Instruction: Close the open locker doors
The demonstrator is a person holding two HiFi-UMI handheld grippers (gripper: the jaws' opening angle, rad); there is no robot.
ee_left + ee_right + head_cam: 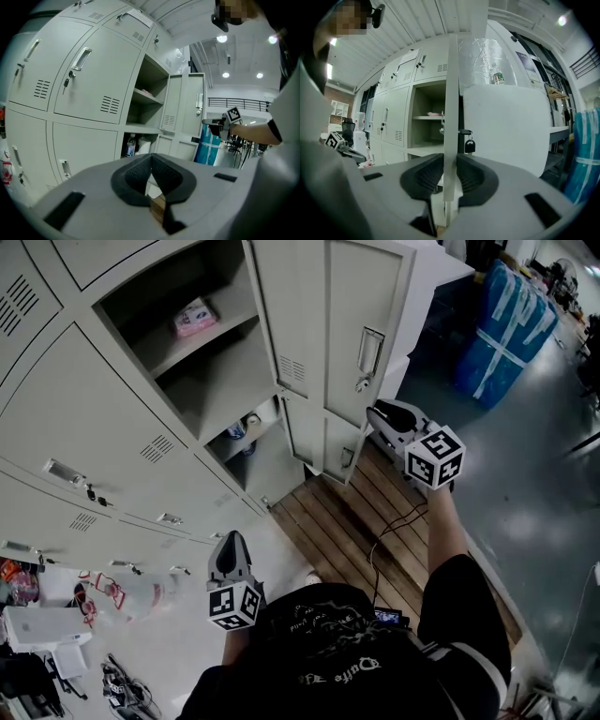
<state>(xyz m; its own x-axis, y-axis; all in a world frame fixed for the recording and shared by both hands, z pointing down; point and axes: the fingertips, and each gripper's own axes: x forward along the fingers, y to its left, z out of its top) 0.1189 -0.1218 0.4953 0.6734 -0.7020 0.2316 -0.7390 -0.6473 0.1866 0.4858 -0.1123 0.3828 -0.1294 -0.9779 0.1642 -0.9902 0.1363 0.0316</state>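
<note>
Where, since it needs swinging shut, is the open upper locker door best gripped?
Probably pinch the upper door on its free vertical edge, coming at it edge-on: the sheet is thin there and fits between jaws, as the right gripper shows.

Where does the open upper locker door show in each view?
Head view: open upper door, upper centre, with the right gripper at its lower corner.
Left gripper view: right of centre, face-on.
Right gripper view: edge-on at centre, clamped between the jaws.
Shared landmark: the open compartment's shelf.

The locker door (451, 93) hides part of the shelf (425, 118) behind it.
</note>
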